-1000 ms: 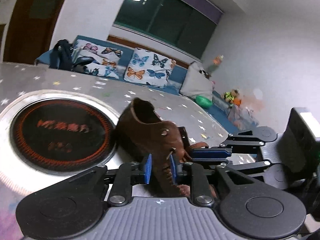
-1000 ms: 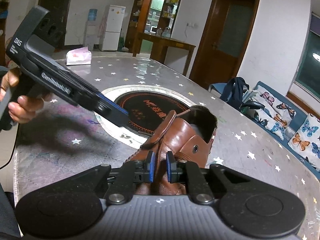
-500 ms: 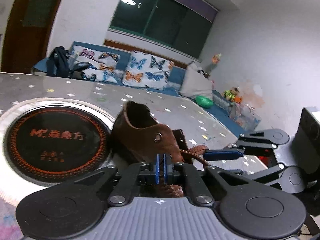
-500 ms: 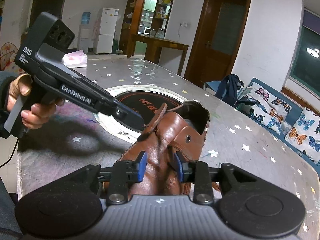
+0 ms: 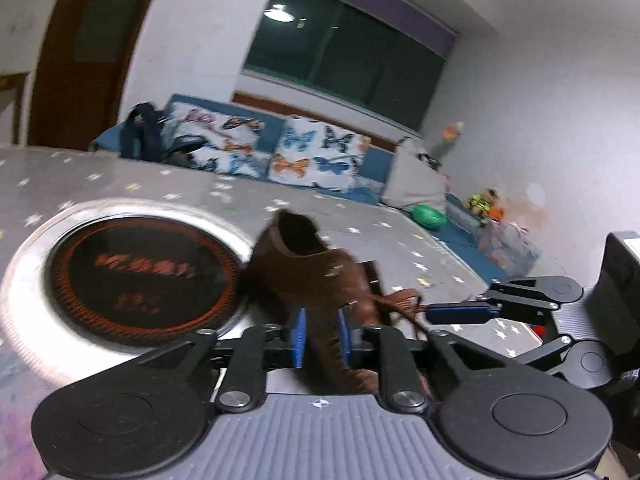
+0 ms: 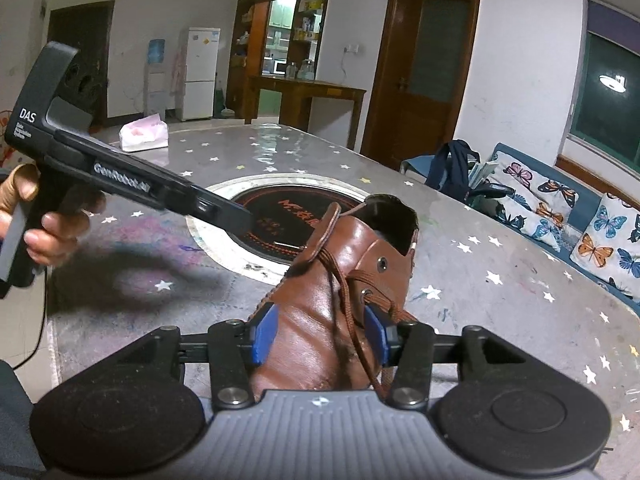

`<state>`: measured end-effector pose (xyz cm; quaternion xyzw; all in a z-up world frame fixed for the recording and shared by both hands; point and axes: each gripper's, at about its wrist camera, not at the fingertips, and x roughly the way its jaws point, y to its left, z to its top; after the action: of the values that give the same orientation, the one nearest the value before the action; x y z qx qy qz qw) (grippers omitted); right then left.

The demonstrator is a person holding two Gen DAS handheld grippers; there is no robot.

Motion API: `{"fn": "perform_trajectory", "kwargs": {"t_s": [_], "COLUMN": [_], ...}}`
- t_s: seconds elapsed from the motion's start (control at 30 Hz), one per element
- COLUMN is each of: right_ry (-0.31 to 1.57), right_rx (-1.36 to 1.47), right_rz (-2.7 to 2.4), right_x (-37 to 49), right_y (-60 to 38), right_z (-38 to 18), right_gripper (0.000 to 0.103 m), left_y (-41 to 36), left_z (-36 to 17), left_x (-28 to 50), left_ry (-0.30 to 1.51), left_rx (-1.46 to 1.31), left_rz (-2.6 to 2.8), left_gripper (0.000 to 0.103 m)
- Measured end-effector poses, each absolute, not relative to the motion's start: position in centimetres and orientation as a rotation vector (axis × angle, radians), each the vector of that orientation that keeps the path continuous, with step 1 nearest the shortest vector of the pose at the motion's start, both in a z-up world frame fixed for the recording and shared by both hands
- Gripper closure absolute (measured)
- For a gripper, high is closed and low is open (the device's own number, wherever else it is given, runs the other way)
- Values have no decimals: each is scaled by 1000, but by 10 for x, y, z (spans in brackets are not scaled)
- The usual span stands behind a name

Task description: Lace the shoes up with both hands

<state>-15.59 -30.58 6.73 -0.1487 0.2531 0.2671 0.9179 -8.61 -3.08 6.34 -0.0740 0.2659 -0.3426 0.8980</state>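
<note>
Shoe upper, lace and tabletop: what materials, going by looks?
Shoe: likely smooth brown leather, with glossy highlights and creases. Lace: woven brown cord, matte, twisted texture. Tabletop: grey star-printed surface, probably under a clear glossy cover, since it shows reflections.

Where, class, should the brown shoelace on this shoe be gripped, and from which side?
Grip the loose brown shoelace strand below the lower eyelet, coming from the toe end. There it hangs free over the shoe; higher up it lies tight against the leather.
</note>
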Motion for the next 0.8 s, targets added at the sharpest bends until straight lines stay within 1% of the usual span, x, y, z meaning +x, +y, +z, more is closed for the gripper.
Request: {"fn": "perform_trajectory", "kwargs": {"t_s": [0.2, 0.33, 0.37, 0.4, 0.5, 0.7, 0.8], "right_ry": [519, 523, 525, 527, 531, 525, 521], "right_rx": [-300, -291, -290, -289, -285, -280, -275], "right_rz": [543, 532, 530, 528, 526, 517, 517], "right_x": [-159, -160, -160, -160, -161, -163, -164], "right_y": [-307, -310, -311, -311, -311, -311, -312], "right_z": [68, 68, 67, 67, 65, 66, 67], "right_gripper": [55, 55, 55, 55, 55, 55, 55], "left_y": [-56, -57, -57, -56, -55, -38, -17], "left_z": [56, 55, 55, 55, 56, 66, 68], "left_x": [-76, -76, -76, -76, -77, -93, -99], "left_ry": [569, 560, 559, 558, 550, 517, 521], "left_rx": [-90, -99, -101, -101, -92, -65, -108], "left_rz": [-739, -743, -743, -743, -736, -627, -572], "left_gripper": [82, 84, 93, 96, 99, 101, 100]}}
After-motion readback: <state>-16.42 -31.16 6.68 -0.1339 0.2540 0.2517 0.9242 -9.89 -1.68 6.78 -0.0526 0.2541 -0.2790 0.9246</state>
